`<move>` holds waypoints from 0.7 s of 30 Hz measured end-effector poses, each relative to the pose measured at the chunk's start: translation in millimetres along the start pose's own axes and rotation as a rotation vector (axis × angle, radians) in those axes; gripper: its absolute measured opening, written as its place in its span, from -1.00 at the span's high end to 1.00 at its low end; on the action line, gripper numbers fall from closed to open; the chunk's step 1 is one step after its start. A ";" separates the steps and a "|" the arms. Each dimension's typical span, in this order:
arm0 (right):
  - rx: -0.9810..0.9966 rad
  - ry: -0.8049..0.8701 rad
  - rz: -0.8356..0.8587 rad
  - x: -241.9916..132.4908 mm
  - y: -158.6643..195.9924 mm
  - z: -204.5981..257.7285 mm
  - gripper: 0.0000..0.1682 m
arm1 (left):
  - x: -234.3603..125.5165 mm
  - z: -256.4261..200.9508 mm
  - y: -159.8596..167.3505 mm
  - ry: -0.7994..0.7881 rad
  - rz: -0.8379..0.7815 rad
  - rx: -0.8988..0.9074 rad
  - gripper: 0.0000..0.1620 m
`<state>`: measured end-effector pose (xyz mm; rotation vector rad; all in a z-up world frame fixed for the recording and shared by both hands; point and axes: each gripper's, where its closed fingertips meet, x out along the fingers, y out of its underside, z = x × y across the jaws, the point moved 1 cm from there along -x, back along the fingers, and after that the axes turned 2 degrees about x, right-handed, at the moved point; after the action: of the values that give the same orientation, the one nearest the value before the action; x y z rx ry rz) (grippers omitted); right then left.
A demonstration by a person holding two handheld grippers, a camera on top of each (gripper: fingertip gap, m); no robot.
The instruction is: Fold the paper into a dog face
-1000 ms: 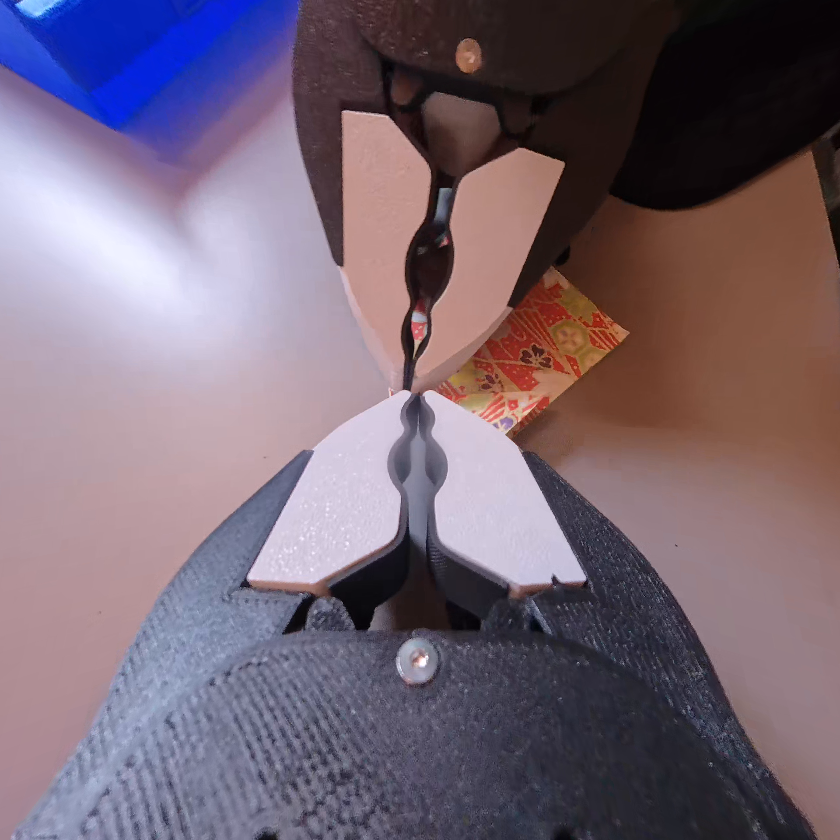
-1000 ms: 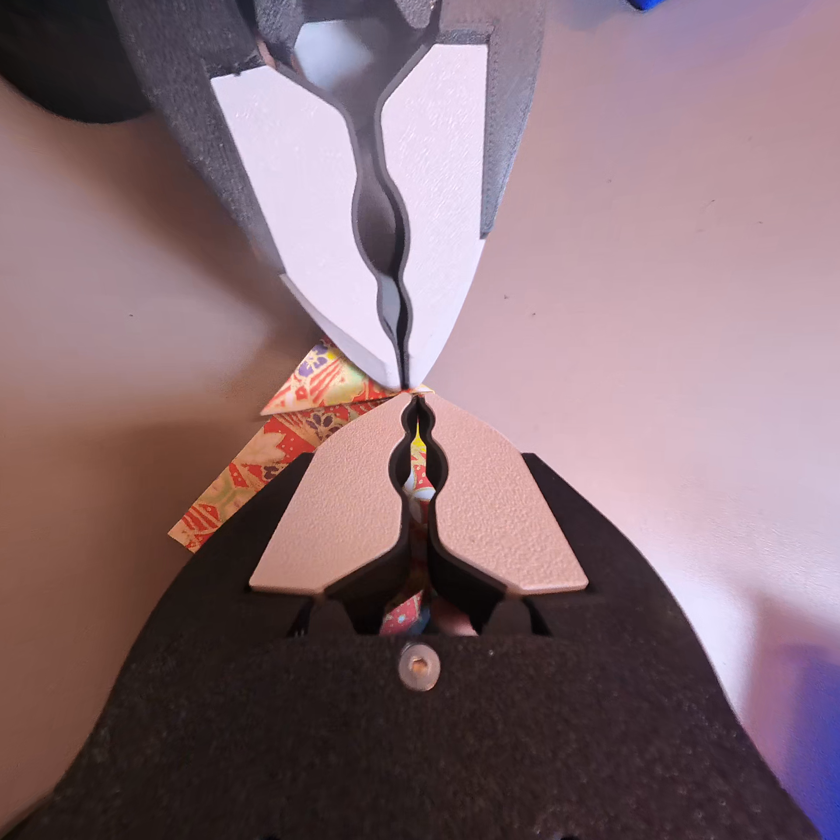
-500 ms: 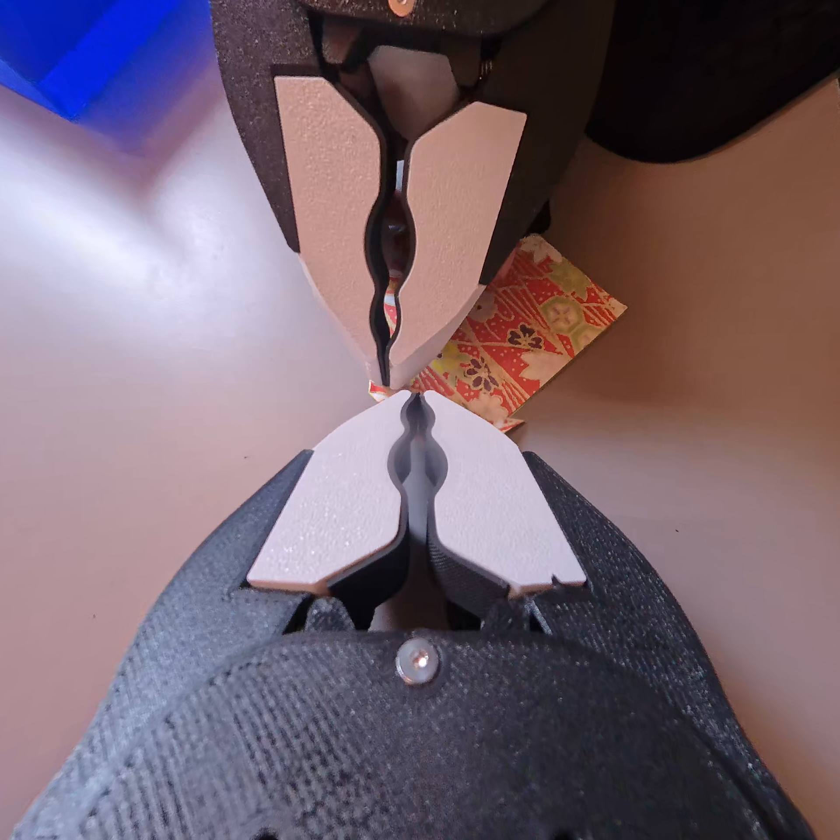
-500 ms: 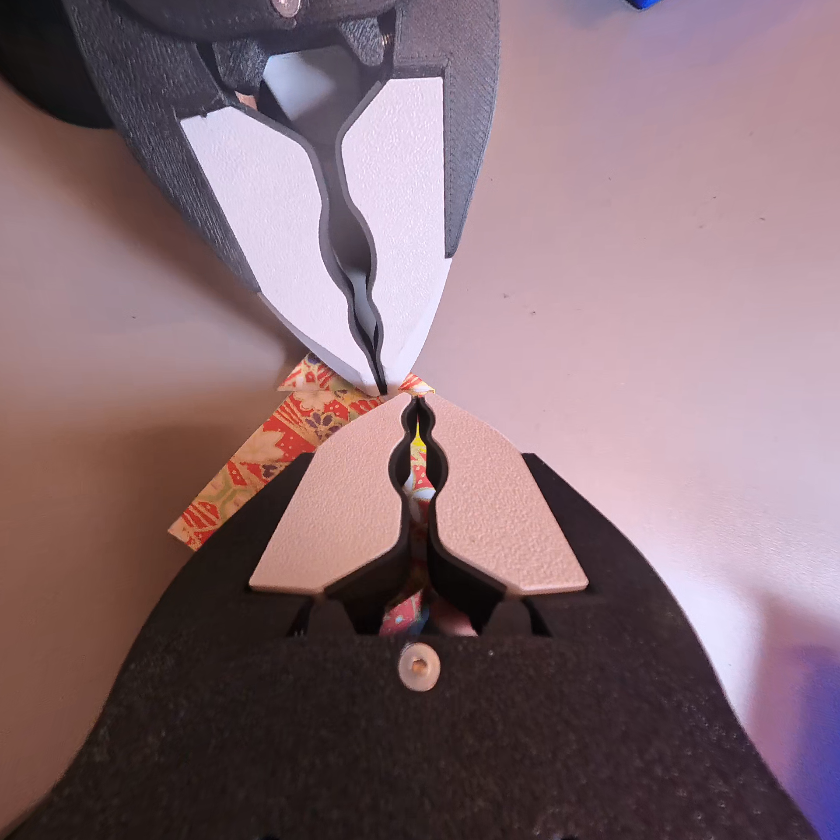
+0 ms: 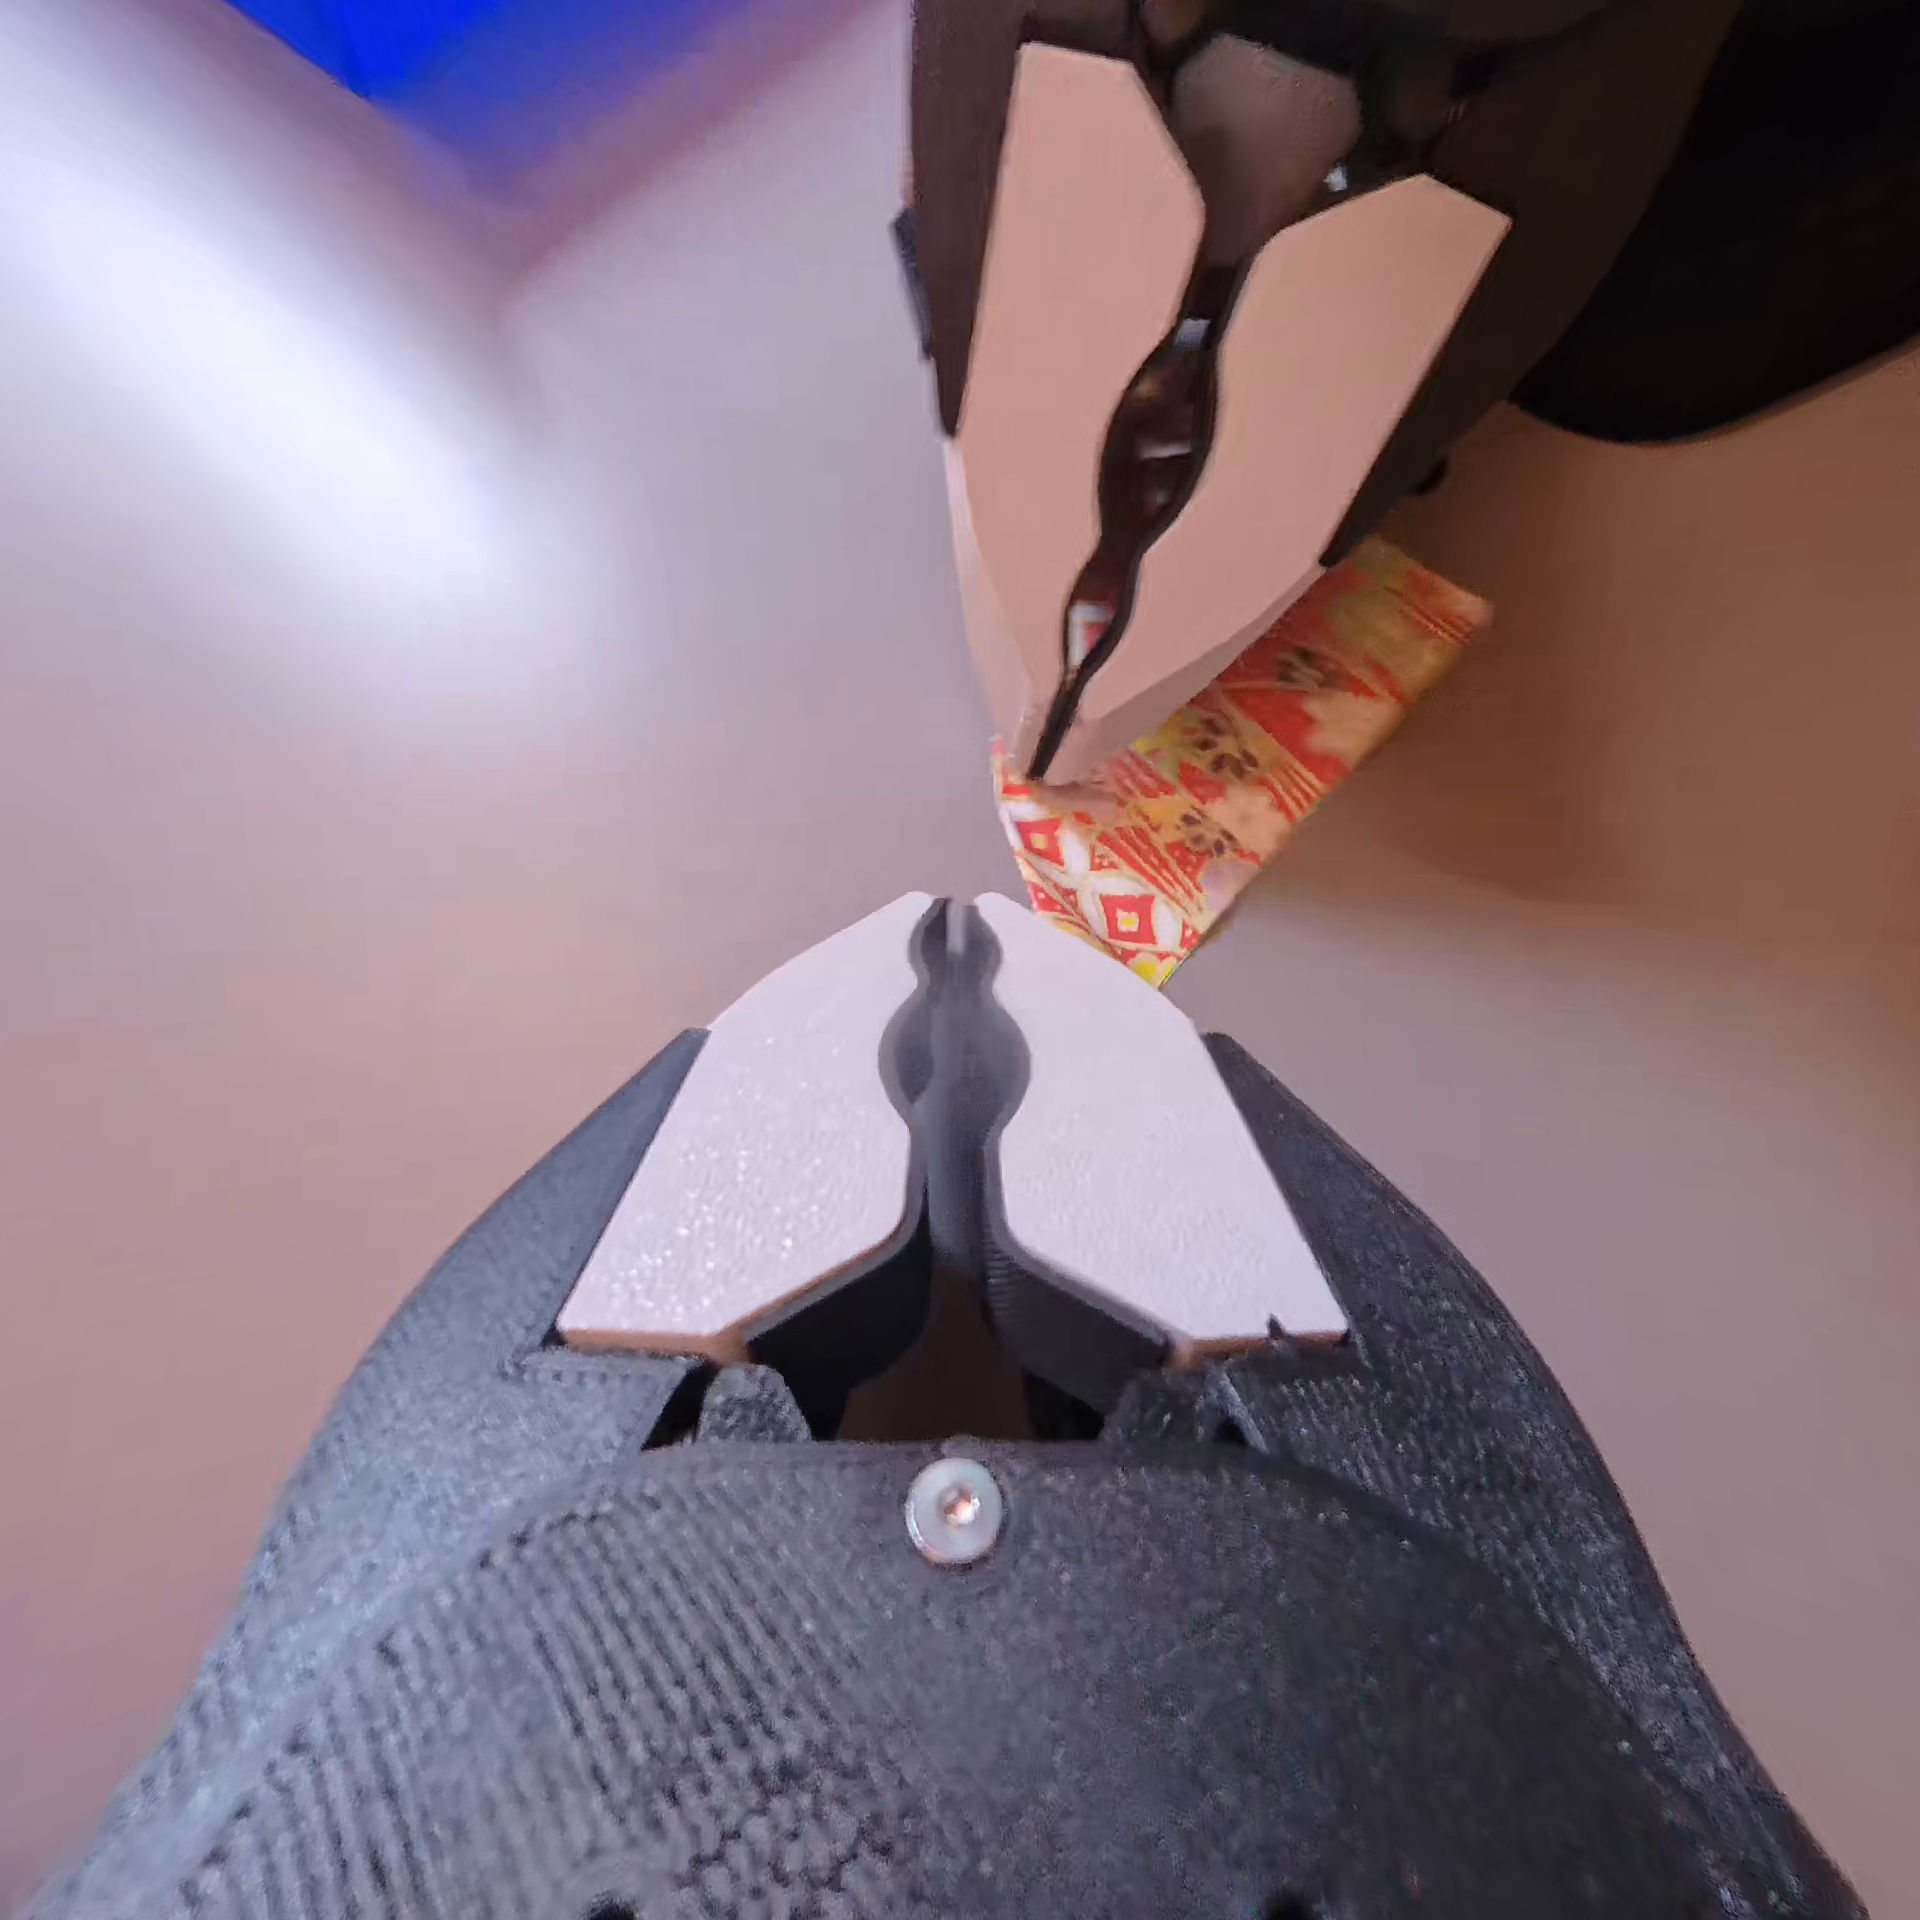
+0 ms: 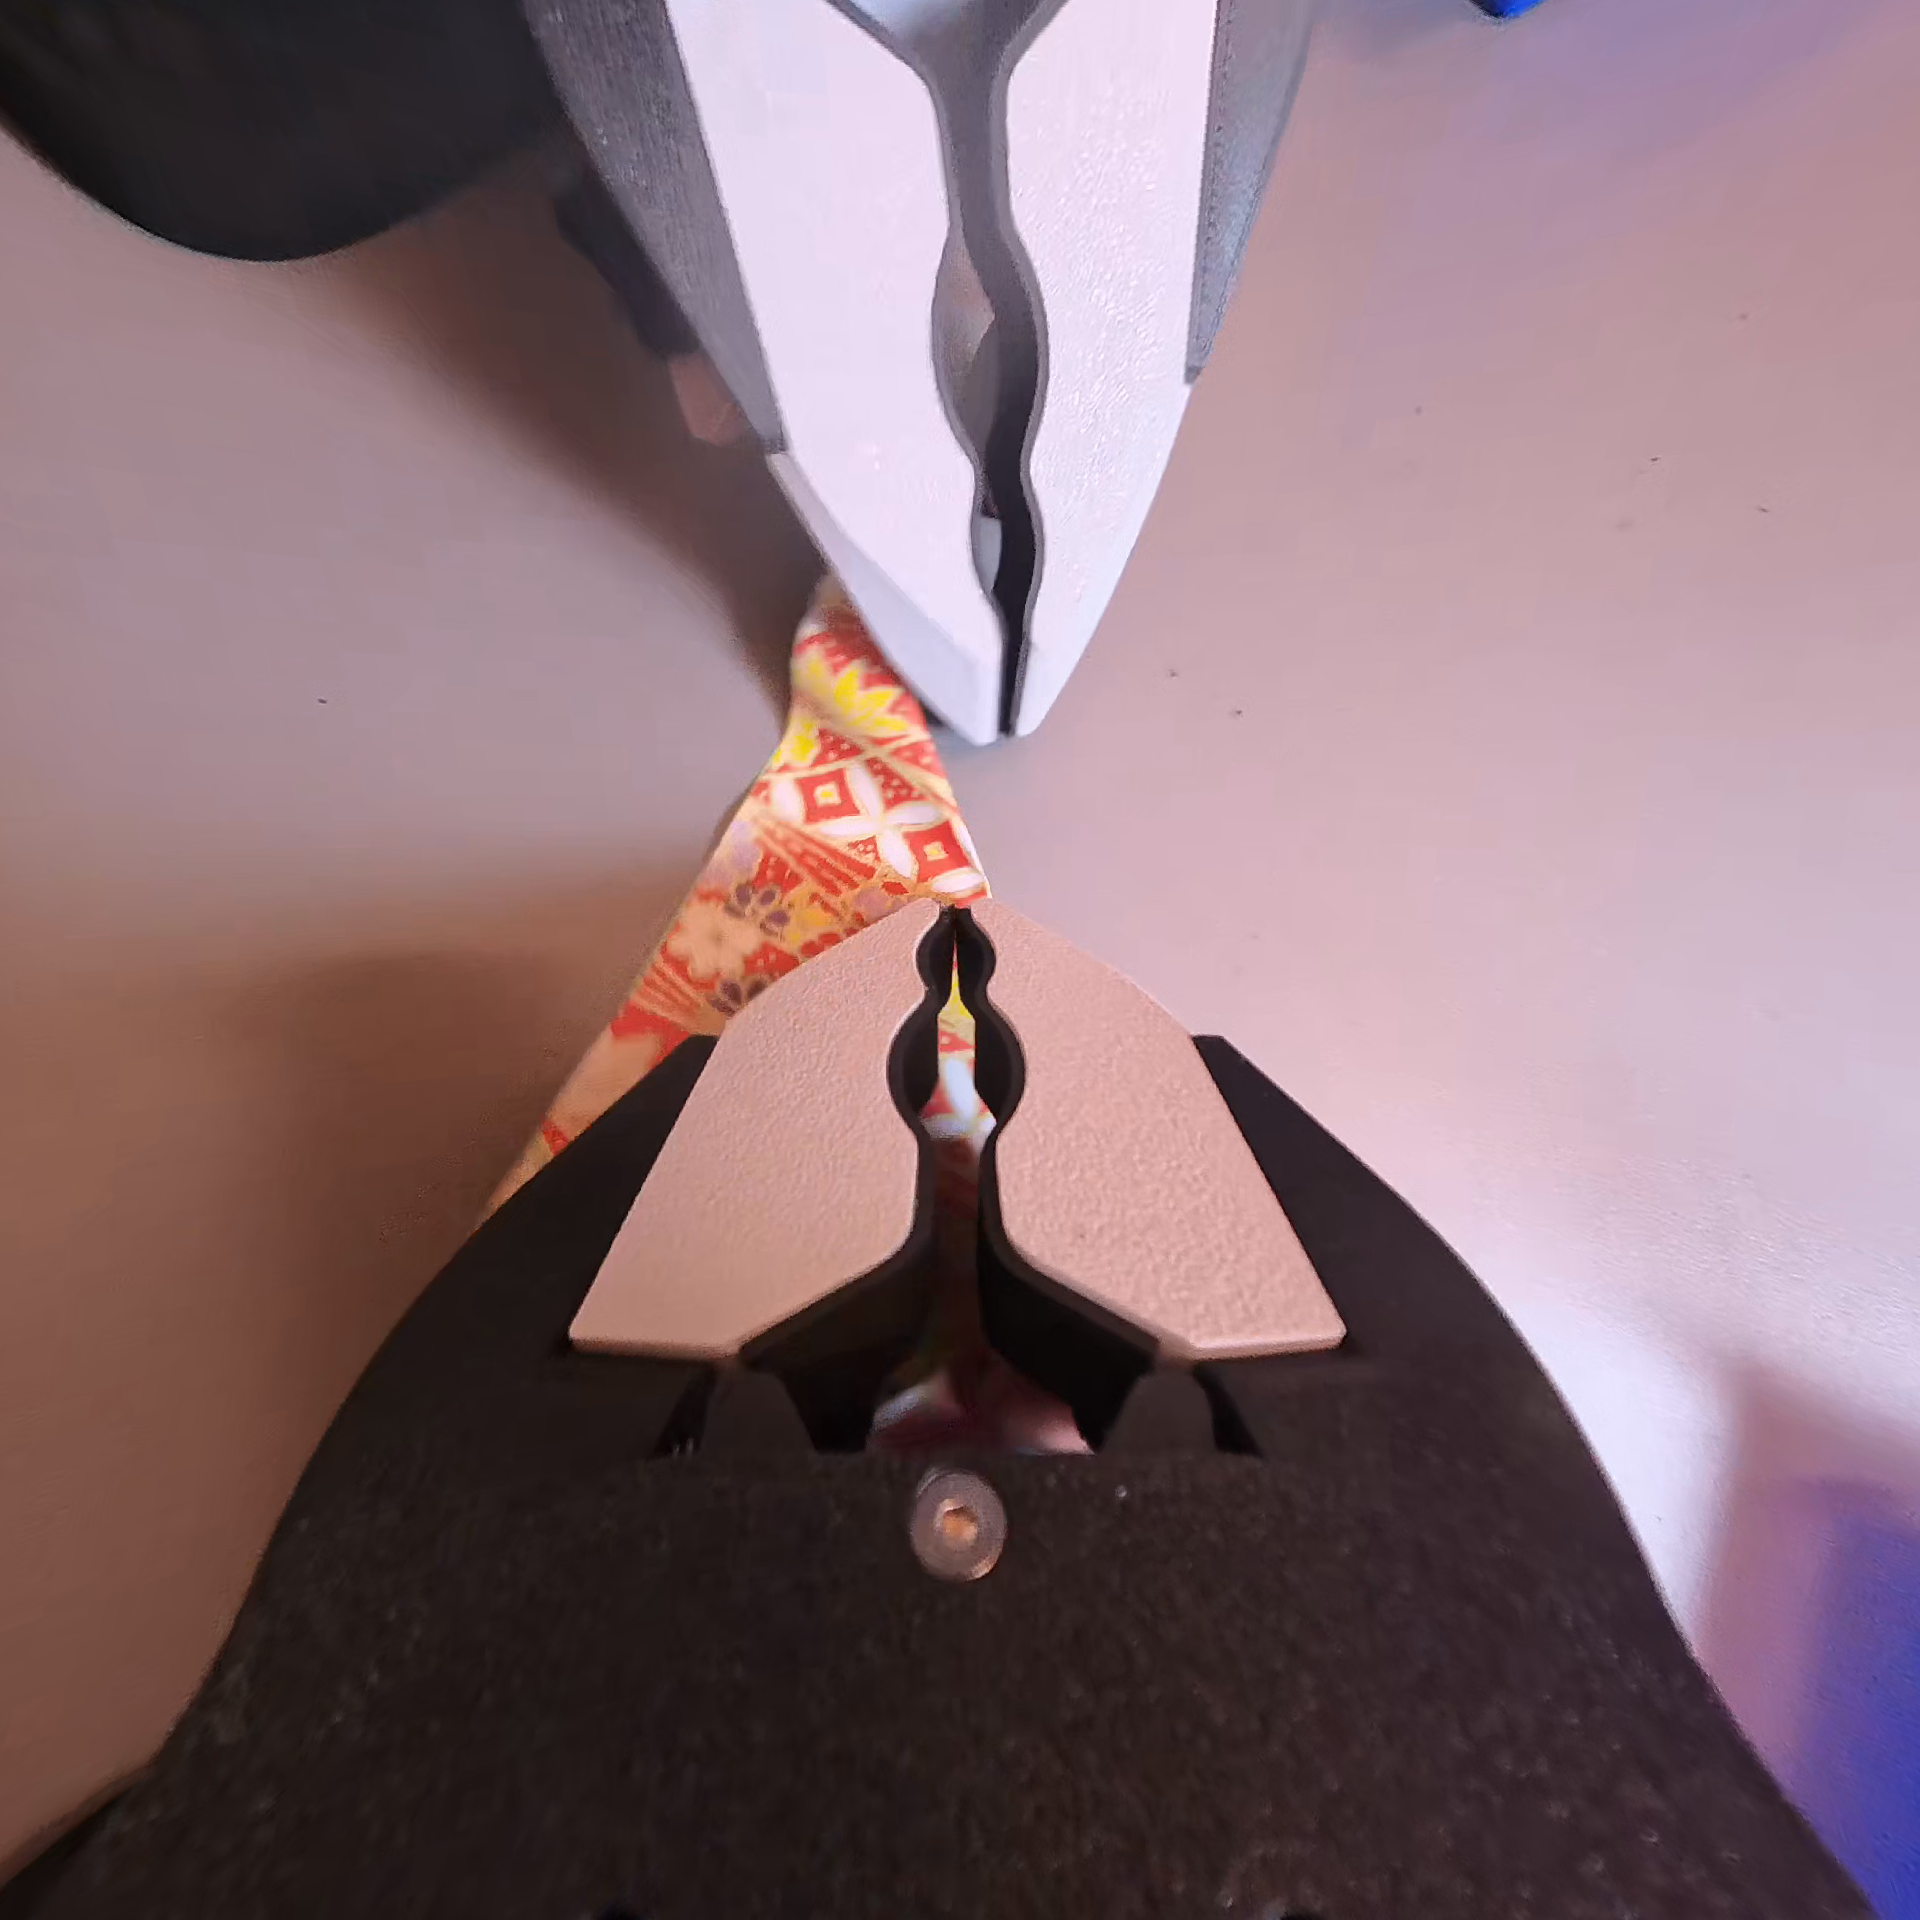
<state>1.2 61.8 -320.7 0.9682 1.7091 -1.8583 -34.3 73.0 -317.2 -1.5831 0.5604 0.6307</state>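
Both claws have matte grey pads with wavy inner edges in coarse black printed shells. Left gripper [image 5: 954, 914] is closed, empty. Right gripper [image 6: 956, 914] is clamped on the paper [image 6: 831, 831]: folded, glossy red-gold floral, just above the smooth beige table [image 6: 1455, 831].

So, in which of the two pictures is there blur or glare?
Left wrist view: the right tool and the patterned paper look motion-smeared, and a pale glare lies on the table. Right wrist view: the paper is sharp; the left tool is slightly soft towards its base.
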 end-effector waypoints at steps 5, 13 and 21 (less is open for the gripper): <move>0.014 -0.003 -0.003 0.1 0.1 -0.1 1.00 | -4.1 -23.8 -4.4 0.175 -0.012 -0.110 0.51; 0.085 0.011 0.019 0.0 0.8 -1.0 0.99 | -2.6 -44.0 -13.5 0.264 -0.016 -0.235 0.34; 0.208 0.083 0.065 -3.5 4.5 -9.1 1.00 | 8.9 -12.9 -4.7 -0.046 0.082 -0.139 0.92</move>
<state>8.6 69.6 -321.1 1.1831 1.5321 -2.0079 -23.6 60.7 -319.0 -1.6779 0.5590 0.7803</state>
